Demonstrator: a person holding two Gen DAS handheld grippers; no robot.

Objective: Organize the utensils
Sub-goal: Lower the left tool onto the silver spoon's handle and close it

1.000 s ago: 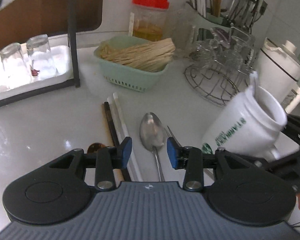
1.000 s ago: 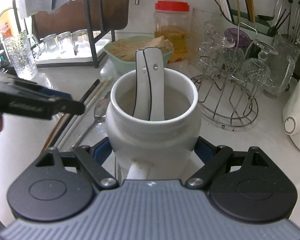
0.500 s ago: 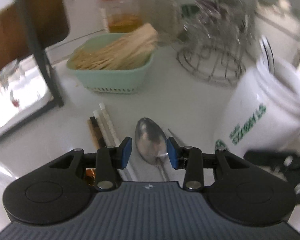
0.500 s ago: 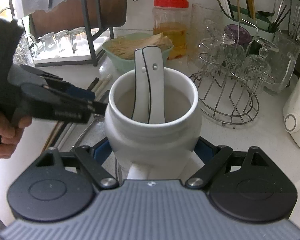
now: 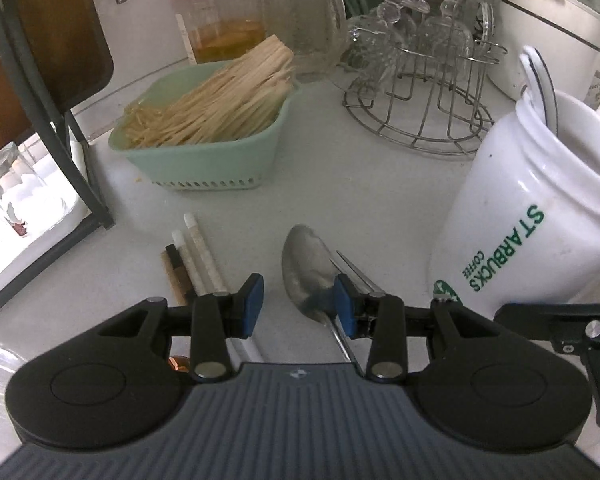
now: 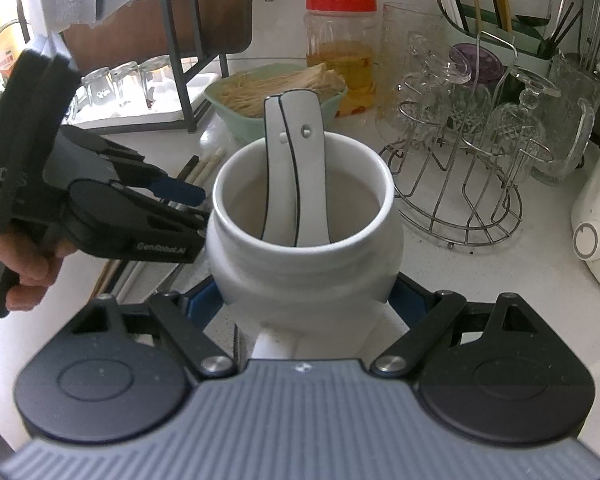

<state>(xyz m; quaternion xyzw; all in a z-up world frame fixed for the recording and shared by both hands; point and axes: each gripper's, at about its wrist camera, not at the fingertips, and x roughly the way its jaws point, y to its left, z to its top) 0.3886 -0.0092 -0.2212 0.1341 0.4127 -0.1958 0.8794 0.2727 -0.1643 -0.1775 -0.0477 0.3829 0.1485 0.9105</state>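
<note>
**Mug gripped and loaded with two spoons; metal spoon on the worktop**

The right gripper (image 6: 306,300) has its fingers clamped on the lower body of a white mug (image 6: 304,240), one blue pad on each side, the handle facing the camera. Inside the mug stand two white ceramic spoons (image 6: 296,160), handles up and leaning against the far rim; the rest of the mug looks empty. In the left wrist view the same mug (image 5: 540,232) carries green lettering and tilts toward the left gripper.

The left gripper (image 5: 299,306) hangs low over the white worktop (image 5: 340,184) with its fingers apart and gripping nothing. A metal spoon (image 5: 306,272) lies flat on the worktop, bowl pointing away, just beside the right-hand pad; something thin and metal lies against it, too hidden to name. To the left of the spoon lie several chopsticks (image 5: 196,256), side by side, light and dark.

Farther back, a mint-green basket (image 5: 204,160) holds a heap of pale thin sticks. Behind it stands a clear jar with a red lid (image 5: 216,24), partly filled with amber liquid. A wire rack (image 5: 420,92) carries upturned glassware. A person's hand (image 6: 24,268) holds the left gripper's handle.
</note>
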